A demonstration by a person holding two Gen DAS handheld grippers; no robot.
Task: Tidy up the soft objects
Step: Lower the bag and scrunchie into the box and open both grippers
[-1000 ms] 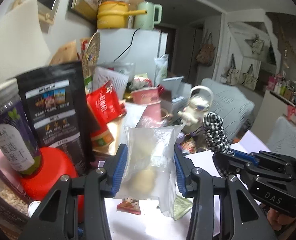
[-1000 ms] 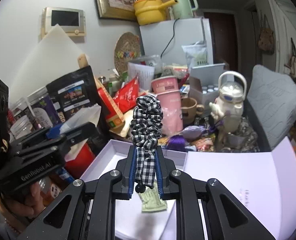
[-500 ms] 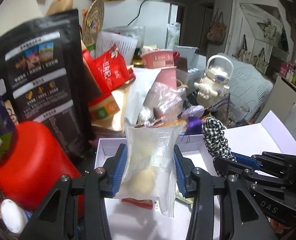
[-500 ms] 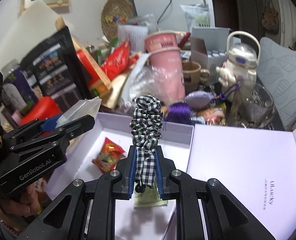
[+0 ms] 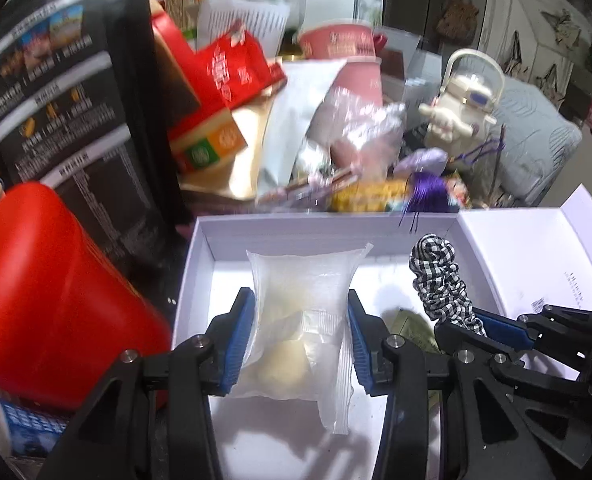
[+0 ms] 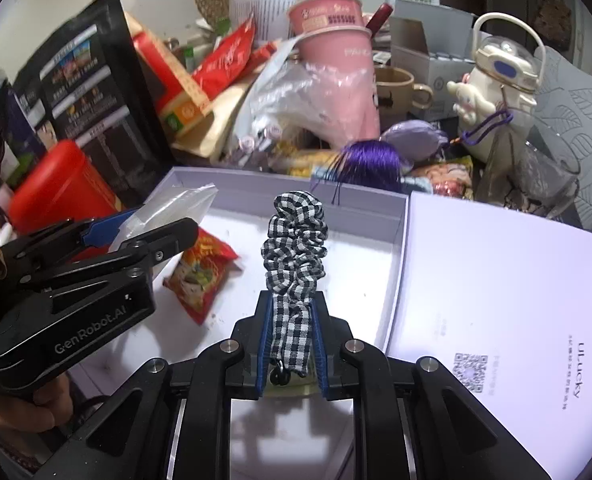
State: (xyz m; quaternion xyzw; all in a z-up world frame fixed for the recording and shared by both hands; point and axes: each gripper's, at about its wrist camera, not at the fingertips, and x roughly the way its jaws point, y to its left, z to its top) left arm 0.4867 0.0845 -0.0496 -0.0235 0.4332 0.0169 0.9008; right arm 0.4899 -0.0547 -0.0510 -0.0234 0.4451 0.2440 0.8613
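Note:
My left gripper (image 5: 301,332) is shut on a clear plastic packet (image 5: 300,320) with a pale soft lump inside, held over the open white box (image 5: 320,230). My right gripper (image 6: 292,336) is shut on a black-and-white checked scrunchie (image 6: 294,252), upright over the same box (image 6: 370,204). The scrunchie also shows in the left wrist view (image 5: 440,280), right of the packet. A red snack packet (image 6: 200,276) and a green packet (image 5: 412,330) lie on the box floor. The left gripper shows in the right wrist view (image 6: 136,236).
The box lid (image 6: 500,300) lies open to the right. Behind the box is dense clutter: a red canister (image 5: 52,300), a black pouch (image 5: 64,120), pink cups (image 6: 336,52), a white character kettle (image 6: 500,76), a purple tassel (image 6: 370,164).
Both grippers have tilted down and moved forward over the open box, each still holding its object. The box floor and its red snack packet have come into view.

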